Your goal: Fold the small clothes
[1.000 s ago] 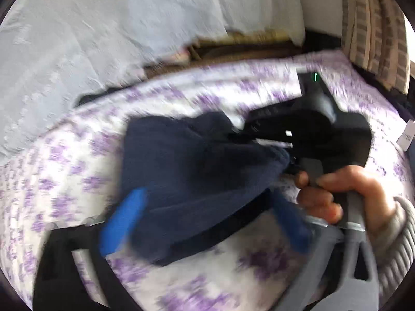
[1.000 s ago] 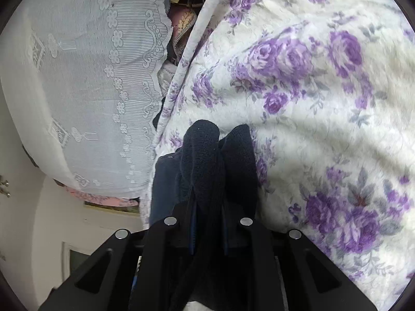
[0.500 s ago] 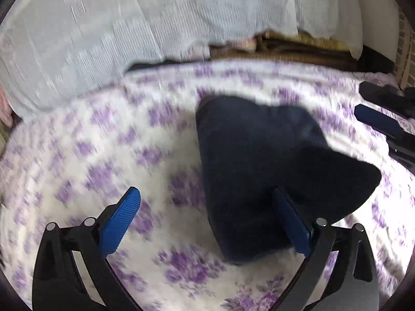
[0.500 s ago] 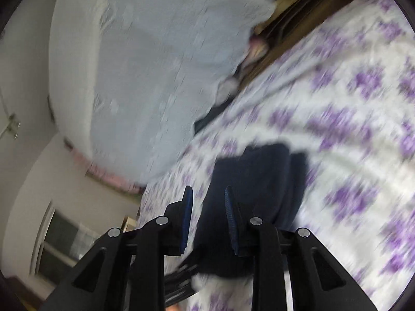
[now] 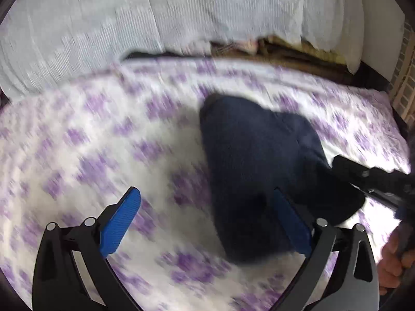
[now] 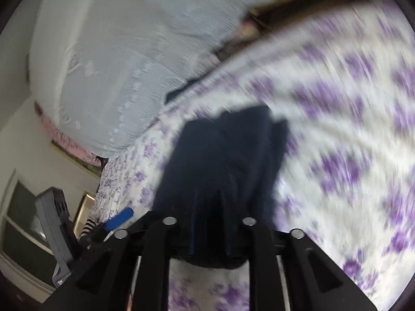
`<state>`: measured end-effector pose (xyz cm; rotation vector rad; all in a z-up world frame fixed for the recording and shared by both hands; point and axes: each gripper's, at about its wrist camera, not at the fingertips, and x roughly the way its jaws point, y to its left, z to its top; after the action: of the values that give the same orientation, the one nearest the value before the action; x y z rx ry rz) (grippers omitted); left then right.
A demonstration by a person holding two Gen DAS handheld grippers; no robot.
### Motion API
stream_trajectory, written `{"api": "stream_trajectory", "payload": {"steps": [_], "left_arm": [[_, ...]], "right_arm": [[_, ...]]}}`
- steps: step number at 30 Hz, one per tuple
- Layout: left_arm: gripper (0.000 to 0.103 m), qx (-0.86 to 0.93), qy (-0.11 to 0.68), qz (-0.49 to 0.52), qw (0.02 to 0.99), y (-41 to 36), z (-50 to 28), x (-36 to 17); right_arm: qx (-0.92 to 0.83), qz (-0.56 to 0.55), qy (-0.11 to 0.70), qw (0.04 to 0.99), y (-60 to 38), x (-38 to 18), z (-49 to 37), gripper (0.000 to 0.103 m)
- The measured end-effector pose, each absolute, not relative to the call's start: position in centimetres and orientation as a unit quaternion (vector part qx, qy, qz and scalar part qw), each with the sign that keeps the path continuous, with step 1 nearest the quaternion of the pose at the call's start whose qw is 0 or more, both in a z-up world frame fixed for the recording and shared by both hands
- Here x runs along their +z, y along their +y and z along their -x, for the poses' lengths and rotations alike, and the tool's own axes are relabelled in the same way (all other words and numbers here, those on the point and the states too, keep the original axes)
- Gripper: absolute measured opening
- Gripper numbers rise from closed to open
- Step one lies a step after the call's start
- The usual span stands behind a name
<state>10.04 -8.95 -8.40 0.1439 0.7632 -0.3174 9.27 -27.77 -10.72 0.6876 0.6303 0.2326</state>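
- Left wrist view is smeared by motion; the left gripper (image 5: 207, 217) has its 2 blue pads (image 5: 119, 223) spread wide, nothing between them, the right-hand pad overlapping the near edge of the dark navy garment (image 5: 259, 160).
- A hand (image 5: 394, 261) is cut off at the right border.
- From the right wrist view, the right gripper (image 6: 210, 223) shows a narrow gap, with the garment lying behind its fingers; no grip visible.
- The floral sheet (image 5: 85, 140) lies bare left of the garment.
- A white lace cloth (image 5: 155, 15) hangs beyond the far edge.
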Motion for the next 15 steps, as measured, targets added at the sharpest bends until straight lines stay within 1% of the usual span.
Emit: {"api": "stream_trajectory", "payload": {"steps": [1, 3, 4, 5, 6, 7, 8, 9, 10, 13, 15], "left_arm": [[0.099, -0.147, 0.368, -0.075, 0.915, -9.0, -10.5, -8.3], [0.099, -0.134, 0.376, -0.075, 0.914, -9.1, -11.8, -8.9], [0.099, -0.138, 0.384, -0.06, 0.911, -8.9, -12.7, -9.6], [0.099, -0.144, 0.387, -0.047, 0.91, -8.6, -13.0, -9.9], [0.099, -0.15, 0.389, -0.033, 0.908, -8.3, -13.4, -10.3], [0.099, -0.154, 0.391, -0.021, 0.907, -8.0, -13.7, -10.9], [0.099, -0.156, 0.39, -0.016, 0.907, -7.8, -13.9, -11.3], [0.099, -0.16, 0.392, -0.01, 0.906, -7.7, -14.0, -11.9], [0.099, -0.164, 0.394, 0.0, 0.904, -7.7, -14.2, -12.5], [0.099, -0.166, 0.392, -0.009, 0.905, -8.3, -14.3, -12.7], [0.099, -0.162, 0.389, -0.011, 0.907, -8.2, -14.0, -12.6]], "right_arm": [[0.122, -0.339, 0.298, 0.884, -27.7, -10.2, -10.2, 0.03], [0.133, -0.348, 0.303, 0.877, -27.1, -10.0, -12.5, 0.03], [0.132, -0.35, 0.307, 0.875, -27.0, -10.3, -13.7, 0.03], [0.131, -0.354, 0.311, 0.872, -27.2, -10.8, -14.1, 0.033], [0.13, -0.368, 0.321, 0.863, -27.4, -11.8, -15.4, 0.036], [0.127, -0.379, 0.333, 0.854, -27.6, -13.2, -16.3, 0.045], [0.126, -0.387, 0.341, 0.847, -27.7, -14.9, -16.9, 0.039], [0.117, -0.374, 0.332, 0.858, -27.8, -15.8, -17.0, 0.028], [0.1, -0.355, 0.339, 0.866, -28.0, -16.1, -17.2, 0.0], [0.11, -0.409, 0.34, 0.839, -29.4, -16.6, -16.9, 0.0], [0.099, -0.401, 0.333, 0.848, -29.0, -16.1, -15.7, 0.002]]}}
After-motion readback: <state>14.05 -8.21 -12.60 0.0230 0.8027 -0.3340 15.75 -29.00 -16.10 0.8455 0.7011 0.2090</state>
